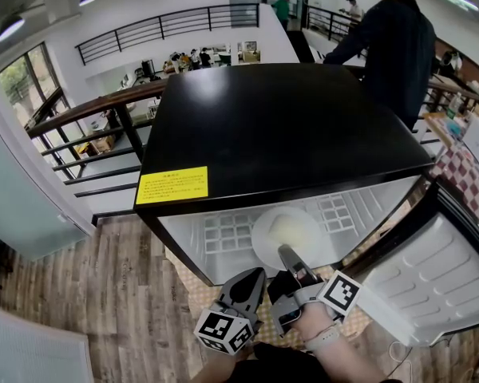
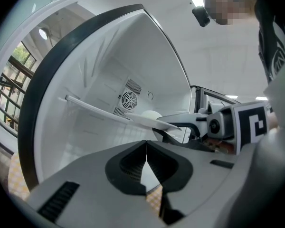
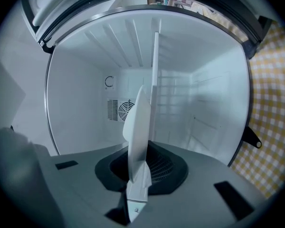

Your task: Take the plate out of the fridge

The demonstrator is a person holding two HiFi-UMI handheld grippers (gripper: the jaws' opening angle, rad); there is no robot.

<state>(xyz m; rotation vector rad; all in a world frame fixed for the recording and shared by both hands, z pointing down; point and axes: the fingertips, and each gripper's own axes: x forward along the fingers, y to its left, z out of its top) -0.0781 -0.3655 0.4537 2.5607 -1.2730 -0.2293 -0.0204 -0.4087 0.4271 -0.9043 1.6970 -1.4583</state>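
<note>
the right gripper's (image 3: 141, 161) dark ribbed fingers (image 3: 167, 167) are closed on the near rim of the plate (image 3: 138, 127), which shows edge-on between them as a thin, smooth white blade with a slightly raised lip. from the head view the right gripper (image 1: 287, 254) reaches level into the open fridge (image 1: 279, 126) and meets the plate (image 1: 301, 227), a round, glossy white disc lying on the white shelf (image 1: 227, 234) inside, its near edge at the shelf's front.

the left gripper's (image 2: 146, 147) fingers are pressed together tip to tip with nothing between them. it hangs just beside the right one, in front of the fridge (image 1: 247, 284), and its view shows the plate (image 2: 157, 123) side-on with the other gripper clamped on its rim.

the fridge is a small box with a flat, shiny black top bearing a yellow rectangular sticker (image 1: 172, 185). its liner is smooth white plastic, with moulded ribs on the walls and a round fan grille (image 3: 118, 109) at the back. the shelf has square grid panels. the door (image 1: 447, 270) stands open to the right, white inside. a yellow checked cloth (image 3: 270, 103) lies under the fridge, on a wood-plank floor (image 1: 88, 294).
</note>
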